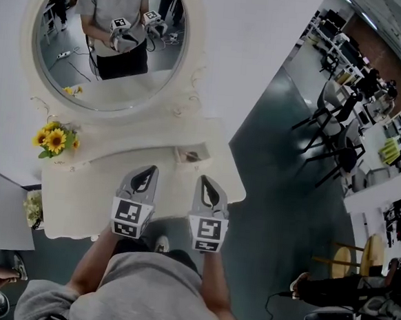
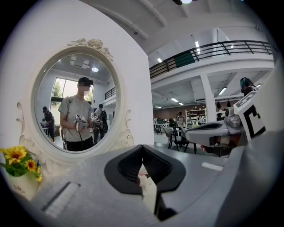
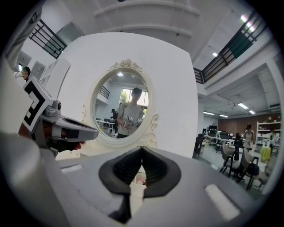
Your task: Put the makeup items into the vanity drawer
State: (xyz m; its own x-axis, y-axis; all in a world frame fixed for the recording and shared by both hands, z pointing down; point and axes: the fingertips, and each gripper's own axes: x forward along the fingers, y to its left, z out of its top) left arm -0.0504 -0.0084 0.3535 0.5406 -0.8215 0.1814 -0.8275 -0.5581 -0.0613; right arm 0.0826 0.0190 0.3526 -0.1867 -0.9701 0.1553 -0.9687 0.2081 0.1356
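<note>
In the head view my two grippers hover side by side over the front of the cream vanity top (image 1: 87, 195). My left gripper (image 1: 149, 170) is shut, its tips meeting with nothing between them (image 2: 142, 147). My right gripper (image 1: 204, 181) is shut too and also holds nothing (image 3: 142, 149). Just beyond the tips, at the back of the vanity top, a small drawer (image 1: 190, 156) stands open with small dark and pinkish items inside. A pinkish item shows below the jaws in both gripper views. Each gripper view shows the other gripper alongside.
An oval mirror (image 1: 110, 38) in a carved cream frame rises behind the vanity and reflects the person holding the grippers. A vase of sunflowers (image 1: 55, 140) stands at the vanity's left end. Dark chairs (image 1: 333, 139) and desks fill the room to the right.
</note>
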